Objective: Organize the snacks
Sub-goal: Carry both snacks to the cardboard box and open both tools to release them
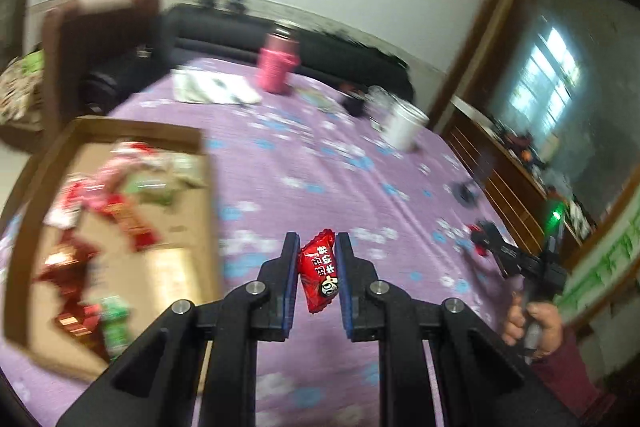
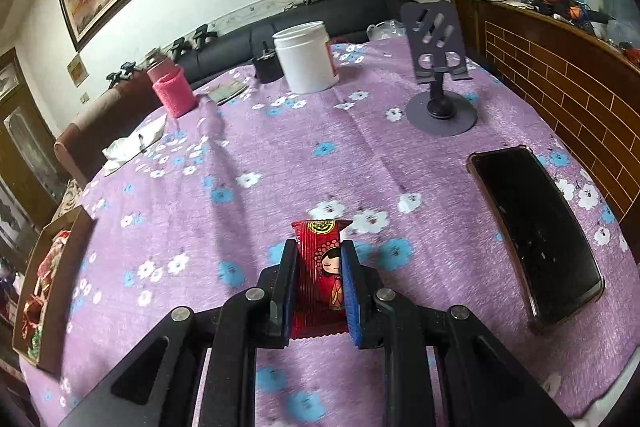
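Observation:
My left gripper point(image 1: 317, 241) is shut on a small red candy packet point(image 1: 320, 273) and holds it above the purple flowered tablecloth point(image 1: 320, 167). A cardboard box point(image 1: 200, 211) with several red, pink and green snack packets lies to its left. My right gripper point(image 2: 319, 247) is shut on a dark red snack packet point(image 2: 318, 271) with a cartoon girl on it, low over the cloth. In the left wrist view the right gripper point(image 1: 486, 237) shows at the right, held by a hand. The box point(image 2: 78, 247) sits at the far left in the right wrist view.
A pink bottle point(image 2: 172, 89), a white jar point(image 2: 306, 57), a grey phone stand point(image 2: 440, 83) and a black phone point(image 2: 536, 231) are on the table. White paper point(image 2: 134, 143) lies at the left. A dark sofa point(image 2: 320, 15) and a wooden cabinet point(image 2: 560, 75) border the table.

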`<action>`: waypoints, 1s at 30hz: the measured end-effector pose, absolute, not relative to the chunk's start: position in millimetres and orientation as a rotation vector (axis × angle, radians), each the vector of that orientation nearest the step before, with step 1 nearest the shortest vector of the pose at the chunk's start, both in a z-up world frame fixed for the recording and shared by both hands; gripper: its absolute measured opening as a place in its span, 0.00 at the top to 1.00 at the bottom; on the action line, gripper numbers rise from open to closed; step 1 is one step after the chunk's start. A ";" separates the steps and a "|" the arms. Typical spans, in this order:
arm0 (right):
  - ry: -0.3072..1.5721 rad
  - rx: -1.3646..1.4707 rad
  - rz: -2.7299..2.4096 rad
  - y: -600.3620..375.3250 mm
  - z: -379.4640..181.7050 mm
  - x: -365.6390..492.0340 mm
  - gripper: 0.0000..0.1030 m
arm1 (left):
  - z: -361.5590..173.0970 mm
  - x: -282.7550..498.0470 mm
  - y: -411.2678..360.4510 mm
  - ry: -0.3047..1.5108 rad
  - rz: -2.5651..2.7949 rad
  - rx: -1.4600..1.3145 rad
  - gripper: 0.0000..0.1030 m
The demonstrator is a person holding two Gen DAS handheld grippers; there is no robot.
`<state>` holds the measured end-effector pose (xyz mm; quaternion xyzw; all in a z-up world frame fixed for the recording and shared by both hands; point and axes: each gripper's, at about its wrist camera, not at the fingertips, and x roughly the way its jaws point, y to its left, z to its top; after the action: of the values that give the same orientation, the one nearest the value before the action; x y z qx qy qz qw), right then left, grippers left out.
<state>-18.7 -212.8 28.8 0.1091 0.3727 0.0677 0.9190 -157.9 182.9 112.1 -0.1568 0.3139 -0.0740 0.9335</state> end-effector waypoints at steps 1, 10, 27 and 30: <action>0.770 0.219 0.160 -204.7 33.9 -23.7 0.80 | 111.9 -165.9 198.1 0.632 -0.128 -0.341 0.83; 0.745 0.086 0.362 -101.9 78.5 -56.7 0.79 | 99.4 -209.6 287.2 0.580 0.073 -0.432 0.83; 0.852 -0.114 0.721 125.1 65.8 -61.2 0.78 | 73.5 -180.0 332.2 0.666 0.088 -0.478 0.83; 0.868 -0.155 0.739 155.3 56.0 -53.6 0.78 | 67.8 -164.4 333.9 0.692 0.080 -0.480 0.83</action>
<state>-53.6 155.3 56.0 -0.0731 0.4104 0.3495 0.8391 -164.4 333.9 67.8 -0.2327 0.3358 0.0386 0.9119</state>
